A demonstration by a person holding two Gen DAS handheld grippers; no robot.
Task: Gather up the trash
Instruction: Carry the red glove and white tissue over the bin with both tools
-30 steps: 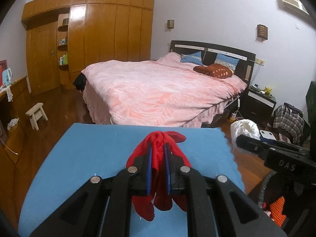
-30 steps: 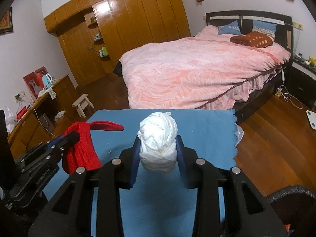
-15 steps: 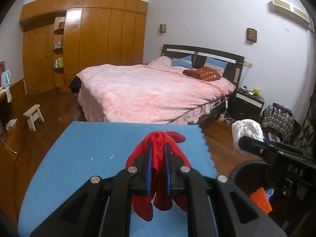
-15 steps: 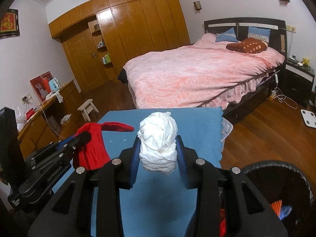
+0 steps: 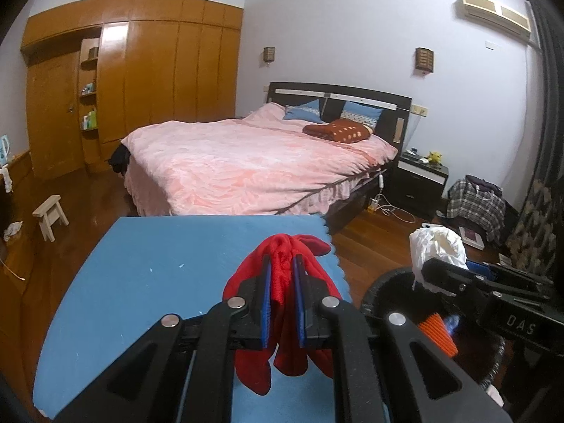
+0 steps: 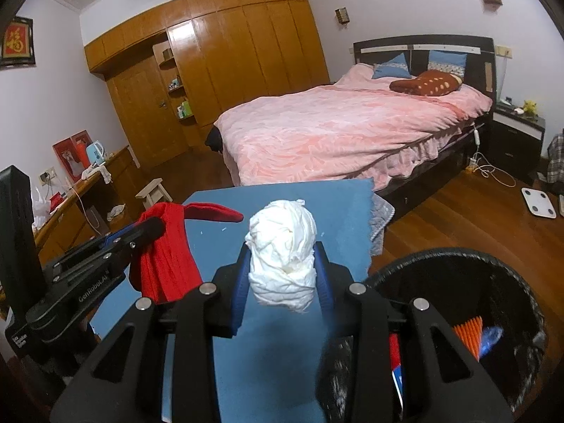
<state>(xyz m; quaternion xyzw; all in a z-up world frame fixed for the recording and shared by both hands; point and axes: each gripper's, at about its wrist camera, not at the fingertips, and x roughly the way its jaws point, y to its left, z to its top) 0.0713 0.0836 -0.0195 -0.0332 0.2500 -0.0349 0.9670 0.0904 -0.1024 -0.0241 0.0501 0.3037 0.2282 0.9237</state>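
My left gripper (image 5: 282,275) is shut on a crumpled red cloth (image 5: 282,282), which hangs between the blue pads above the blue mat (image 5: 148,282). The same red cloth (image 6: 165,257) shows at the left of the right wrist view. My right gripper (image 6: 282,261) is shut on a white paper wad (image 6: 282,246); in the left wrist view that white wad (image 5: 437,250) hangs over the bin. A black trash bin (image 6: 458,257) stands right of the mat with orange and blue scraps inside; its rim (image 5: 384,282) is beside my left gripper.
A bed with a pink cover (image 5: 253,165) lies beyond the mat. A wooden wardrobe (image 5: 141,81) lines the far wall. A small stool (image 5: 51,215) stands on the wood floor at left, a nightstand (image 5: 423,179) and a plaid bag (image 5: 476,204) at right.
Both grippers have travelled right with their loads, off the mat's middle toward its right edge. The black bin has come into view under the right gripper and beside the left one.
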